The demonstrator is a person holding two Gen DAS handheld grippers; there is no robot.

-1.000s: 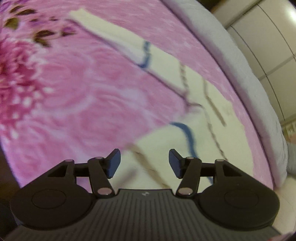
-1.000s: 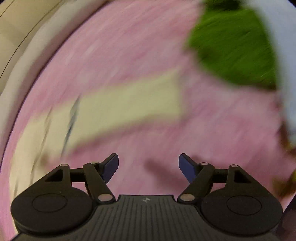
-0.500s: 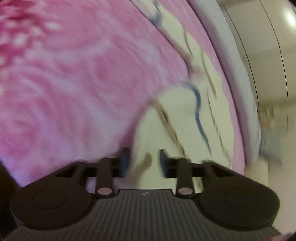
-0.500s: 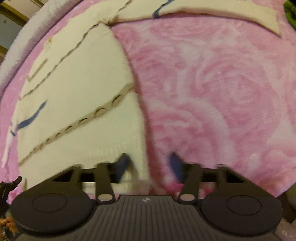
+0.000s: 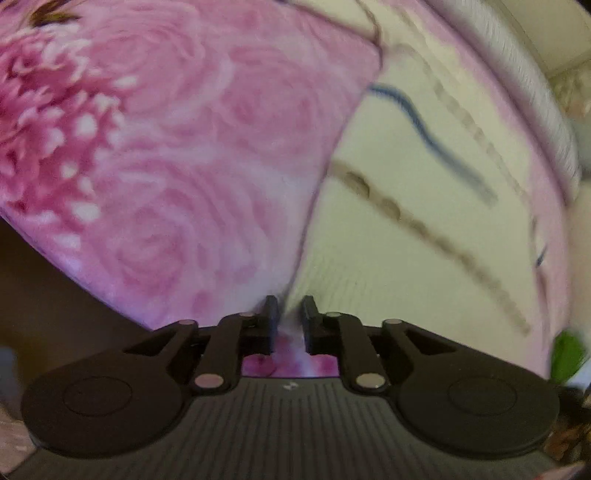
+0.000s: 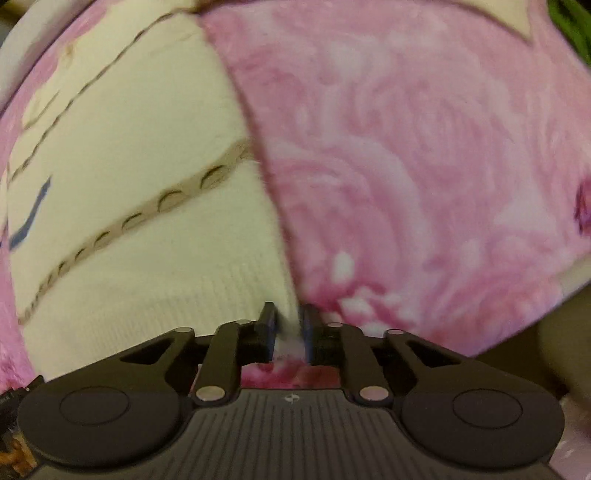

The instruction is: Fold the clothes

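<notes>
I have the left hand-held gripper (image 5: pixel 288 321) and the right hand-held gripper (image 6: pixel 290 326) each pinched on the sweater's (image 6: pixel 140 229) hem corners at 6 o'clock; it lies on the blanket (image 6: pixel 424 166).

Sweater (image 5: pixel 424 236) blurred, sleeve cut by top edge; green item (image 5: pixel 567 354) smeared, unidentifiable.

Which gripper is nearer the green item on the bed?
Hard to call. The left gripper pinches the cream sweater's hem corner, green item low at its right. The right gripper pinches the opposite hem corner, green item far ahead.
</notes>
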